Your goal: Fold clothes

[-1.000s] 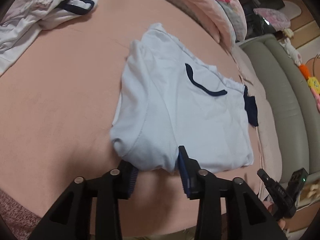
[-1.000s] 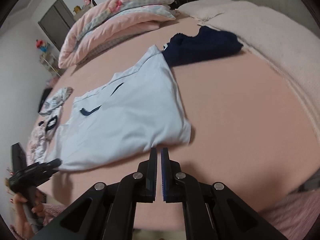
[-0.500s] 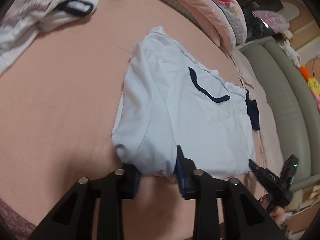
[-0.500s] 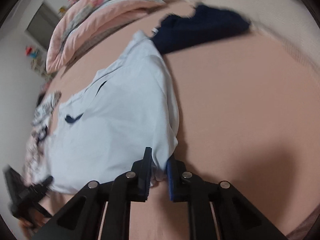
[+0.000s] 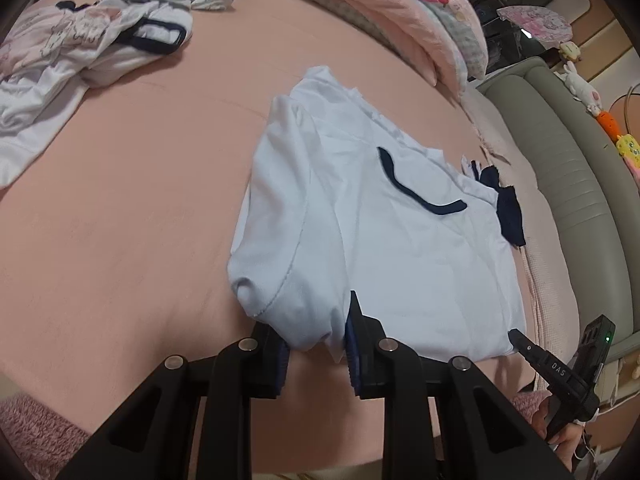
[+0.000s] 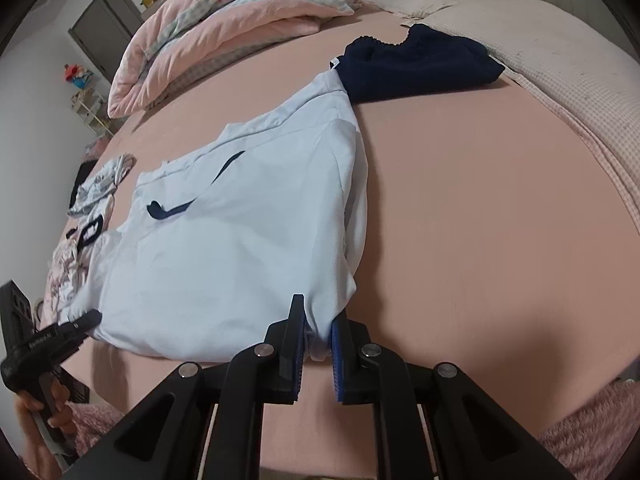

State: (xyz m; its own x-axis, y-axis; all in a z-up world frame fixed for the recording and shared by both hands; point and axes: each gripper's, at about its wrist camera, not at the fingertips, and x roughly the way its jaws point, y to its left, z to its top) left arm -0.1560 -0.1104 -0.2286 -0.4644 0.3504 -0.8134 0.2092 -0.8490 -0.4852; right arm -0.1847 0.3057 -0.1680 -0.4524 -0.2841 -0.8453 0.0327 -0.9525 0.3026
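Observation:
A white shirt (image 5: 380, 240) with navy trim lies flat on the pink bed (image 5: 120, 220). My left gripper (image 5: 314, 320) is shut on the bunched near corner of its left side, and the cloth bulges up between the pads. In the right wrist view the same shirt (image 6: 240, 248) spreads to the left. My right gripper (image 6: 319, 312) is shut on its near right corner, with a fold of cloth between the blue pads. Each gripper also shows in the other's view: the right gripper (image 5: 520, 338) and the left gripper (image 6: 86, 318), each at a hem corner.
A pile of loose clothes (image 5: 100, 40) lies at the far left of the bed. A folded pink quilt (image 6: 224, 20) sits at the back, a navy garment (image 6: 416, 64) beyond the shirt, and a cream blanket (image 6: 560, 60) on the right. A grey-green padded edge (image 5: 560, 160) borders the bed.
My right gripper has moved forward from bare sheet onto the shirt's corner and now has cloth between its pads. The left gripper's jaws have narrowed on the bunched corner.

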